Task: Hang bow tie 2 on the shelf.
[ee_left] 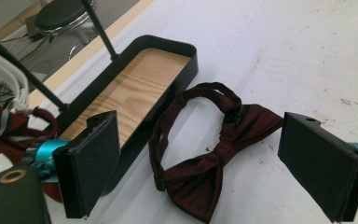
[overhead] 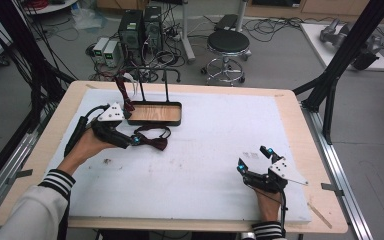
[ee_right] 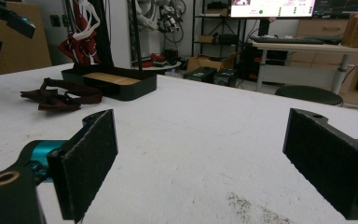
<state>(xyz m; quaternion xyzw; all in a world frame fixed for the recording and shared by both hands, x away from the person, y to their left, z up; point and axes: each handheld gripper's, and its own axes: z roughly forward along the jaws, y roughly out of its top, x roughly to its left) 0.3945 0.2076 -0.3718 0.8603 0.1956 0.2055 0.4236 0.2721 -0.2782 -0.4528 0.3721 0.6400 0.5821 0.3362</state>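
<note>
Both left gripper (ee_left: 205,163) fingers (ee_left: 93,163) straddle bow tie (ee_left: 209,161); untouched

- Dark maroon fabric bow tie (ee_left: 214,154), plain, with matching strap.
- Black metal tray (ee_left: 186,51), floored in light wood grain.
- White table cover (overhead: 205,155), faintly speckled.
- Black-and-white striped sleeve cuffs (overhead: 60,179).

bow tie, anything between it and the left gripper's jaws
Nothing visible. The left gripper has its jaws open on either side of the dark red bow tie, with bare white table around it. The black tray lies beside the strap.
</note>
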